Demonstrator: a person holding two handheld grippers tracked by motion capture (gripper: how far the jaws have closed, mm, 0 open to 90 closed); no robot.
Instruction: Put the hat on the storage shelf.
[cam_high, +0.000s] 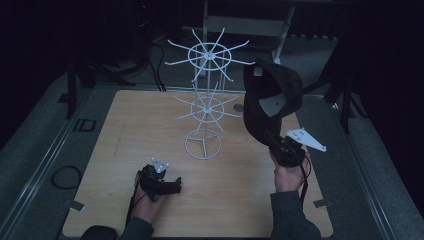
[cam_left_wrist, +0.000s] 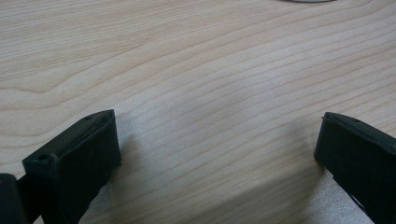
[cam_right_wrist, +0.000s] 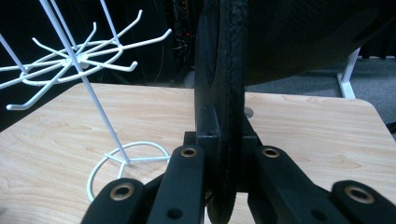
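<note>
Item 1 — right gripper: right of centre in the high view, held up off the table in the person's right hand. Its jaws are clamped tight on the brim edge of a dark cap. In the right gripper view the brim runs as a thin black vertical band up the middle of the frame, pinched between the two pads, with the cap's crown spreading across the upper right.

Item 2 — dark cap: raised above the table, upper right of centre in the high view, just right of the rack's top tier and apart from its hooks.

Item 3 — white wire rack: two tiers of radiating hooks on a thin post, ring base standing on the table at frame centre. In the right gripper view it fills the left side.

Item 4 — left gripper: lower left of centre in the high view, low over the wooden table in the left hand. Jaws stand wide apart with bare wood between them.
</note>
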